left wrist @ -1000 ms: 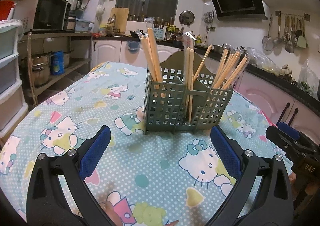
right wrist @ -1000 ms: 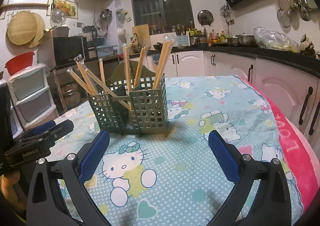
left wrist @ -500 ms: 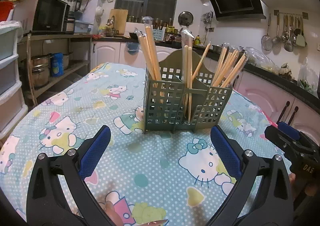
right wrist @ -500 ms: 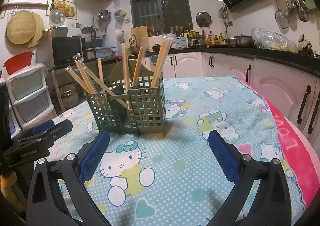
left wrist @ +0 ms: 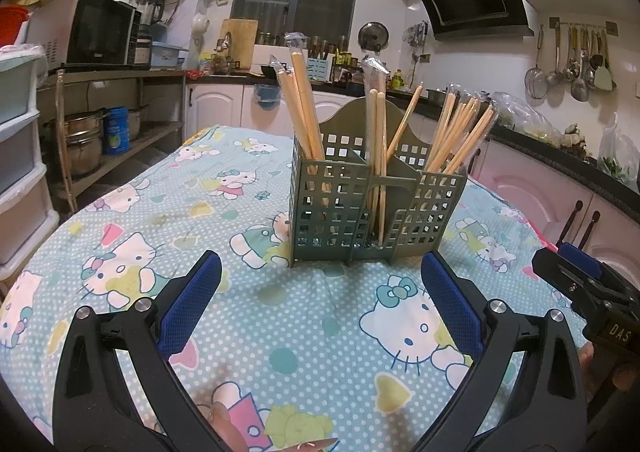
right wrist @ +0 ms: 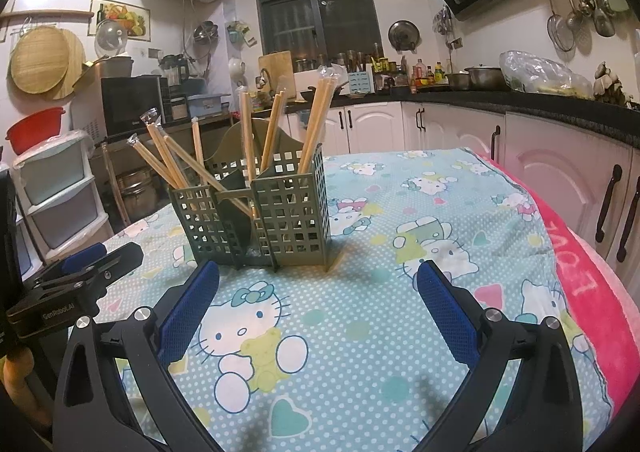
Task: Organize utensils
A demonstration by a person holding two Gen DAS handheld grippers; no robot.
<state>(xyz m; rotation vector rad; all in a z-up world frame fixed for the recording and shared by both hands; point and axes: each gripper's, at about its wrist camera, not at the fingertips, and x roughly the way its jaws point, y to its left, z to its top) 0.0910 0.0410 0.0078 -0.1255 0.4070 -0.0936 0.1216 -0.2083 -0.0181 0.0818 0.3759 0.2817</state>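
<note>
Left tongs (left wrist: 320, 276): released, blue pads spread wide, nothing between them, hovering over the worktop (left wrist: 160, 219) near its front edge. Right tongs (right wrist: 318, 284): likewise released and empty, beside the left pair. Green slotted holder (left wrist: 376, 207) stands upright toward the middle of the worktop, apart from both tongs. Chopsticks (left wrist: 304, 107), several in clear wrappers, stand tilted in its three compartments. Patterned cloth (right wrist: 400, 219) covers the worktop.
</note>
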